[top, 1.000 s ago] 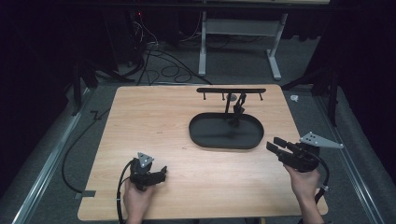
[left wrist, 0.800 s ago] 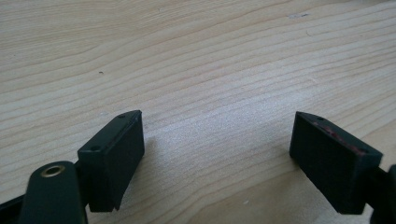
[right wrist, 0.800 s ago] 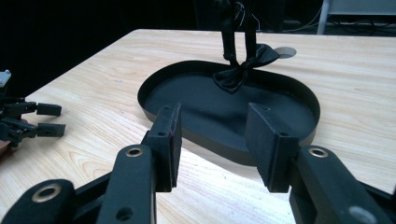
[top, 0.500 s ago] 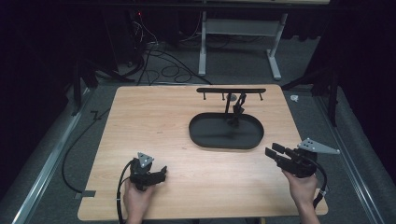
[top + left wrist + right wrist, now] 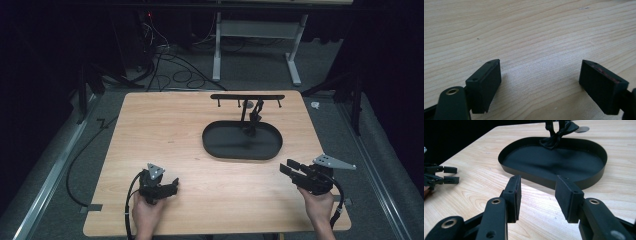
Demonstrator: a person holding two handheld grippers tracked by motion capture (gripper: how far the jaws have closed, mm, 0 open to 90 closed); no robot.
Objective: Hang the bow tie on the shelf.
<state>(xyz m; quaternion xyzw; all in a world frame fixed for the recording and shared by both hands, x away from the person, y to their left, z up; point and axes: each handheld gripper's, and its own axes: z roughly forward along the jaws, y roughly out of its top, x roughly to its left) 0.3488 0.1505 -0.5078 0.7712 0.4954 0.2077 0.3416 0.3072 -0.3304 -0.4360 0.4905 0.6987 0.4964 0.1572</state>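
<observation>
Black bow tie (image 5: 557,135), likely soft satin, light and slippery, hanging from rack (image 5: 247,97) over oval tray (image 5: 212,145) far side of table (image 5: 150,130); best pinched at knot; left gripper (image 5: 171,184) and right gripper (image 5: 286,167) both spread, empty.

Table (image 5: 165,125) brightly lit; surroundings dark; near claw pads blurred.

Grey carpet floor (image 5: 330,75) (cables (image 5: 170,65) strewn) beyond a white desk frame (image 5: 255,35).

We see bare surface (image 5: 165,130) left of the black tray (image 5: 242,142), whose rim and upright rack (image 5: 247,100) block the far right.
</observation>
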